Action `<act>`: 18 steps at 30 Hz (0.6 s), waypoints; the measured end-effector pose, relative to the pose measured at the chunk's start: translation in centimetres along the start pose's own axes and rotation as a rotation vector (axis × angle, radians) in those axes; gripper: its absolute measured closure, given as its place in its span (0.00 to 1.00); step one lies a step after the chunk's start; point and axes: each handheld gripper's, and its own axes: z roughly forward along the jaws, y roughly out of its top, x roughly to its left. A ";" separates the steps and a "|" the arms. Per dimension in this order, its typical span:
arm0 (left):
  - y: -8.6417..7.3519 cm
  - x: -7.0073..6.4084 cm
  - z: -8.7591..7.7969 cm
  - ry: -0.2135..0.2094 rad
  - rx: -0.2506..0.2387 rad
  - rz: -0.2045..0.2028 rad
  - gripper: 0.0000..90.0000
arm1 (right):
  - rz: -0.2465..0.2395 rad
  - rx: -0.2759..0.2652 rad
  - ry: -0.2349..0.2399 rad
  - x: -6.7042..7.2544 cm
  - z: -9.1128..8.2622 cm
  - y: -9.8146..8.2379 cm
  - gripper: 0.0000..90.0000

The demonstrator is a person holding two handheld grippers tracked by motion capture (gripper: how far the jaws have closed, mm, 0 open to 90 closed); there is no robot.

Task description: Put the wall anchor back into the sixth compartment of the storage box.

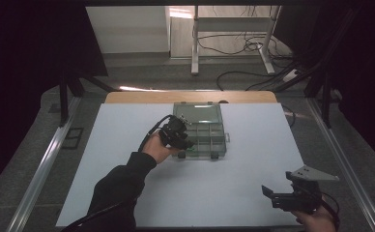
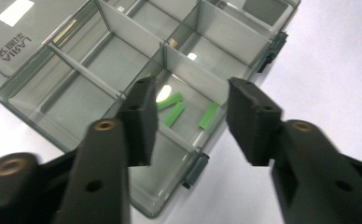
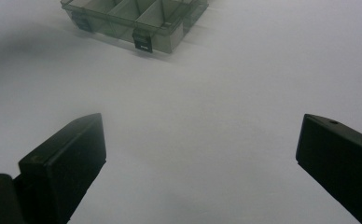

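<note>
A clear grey compartment box (image 1: 213, 129) lies open in the middle of the white table, its lid (image 1: 197, 114) folded back. In the left gripper view three short green pieces (image 2: 174, 113) lie in a compartment by the front latch (image 2: 195, 169). My left gripper (image 1: 185, 143) hovers just over that front-left corner of the box (image 2: 76, 70), and its jaws (image 2: 191, 93) stand apart with nothing between them. My right gripper (image 1: 278, 186) rests near the front right of the table; its jaws (image 3: 202, 130) are wide open over bare table, and the box (image 3: 160, 23) lies far ahead.
The white tabletop (image 1: 127, 145) has bare room to the left, right and front of the box. Metal rails (image 1: 45, 159) run along both sides of the table. Cables and a desk frame (image 1: 195, 48) lie on the floor beyond the far edge.
</note>
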 end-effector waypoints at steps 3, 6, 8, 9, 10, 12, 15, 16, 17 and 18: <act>-0.3 -0.1 -0.7 -0.010 -0.017 -0.010 0.48 | 0.000 0.001 -0.001 0.0 0.0 0.0 0.02; -0.8 -0.3 -1.5 -0.006 -0.045 -0.020 0.38 | 0.000 0.002 -0.002 0.0 0.0 0.0 0.02; -1.2 -0.4 -2.0 -0.007 -0.055 -0.020 0.32 | 0.001 0.002 -0.002 0.0 0.0 0.0 0.02; -1.4 -0.4 -2.3 -0.009 -0.064 -0.024 0.29 | 0.001 0.002 -0.002 0.0 0.0 0.0 0.02; -1.6 -0.5 -2.5 -0.012 -0.071 -0.028 0.25 | 0.001 0.003 -0.002 0.0 0.0 0.0 0.02; -2.2 -0.6 -2.9 -0.009 -0.087 -0.034 0.21 | 0.000 0.003 -0.002 0.0 0.0 0.0 0.02; -3.0 -0.8 -3.5 -0.018 -0.106 -0.050 0.15 | 0.000 0.003 -0.003 0.0 0.0 0.0 0.02; -3.2 -0.8 -3.7 -0.021 -0.111 -0.057 0.13 | 0.000 0.004 -0.002 0.0 0.0 0.0 0.02; -3.4 -0.8 -3.8 -0.024 -0.117 -0.066 0.12 | 0.000 0.004 -0.002 0.0 0.0 0.0 0.02; -3.7 -0.8 -4.0 -0.026 -0.124 -0.072 0.11 | 0.000 0.004 -0.002 0.0 0.0 0.0 0.02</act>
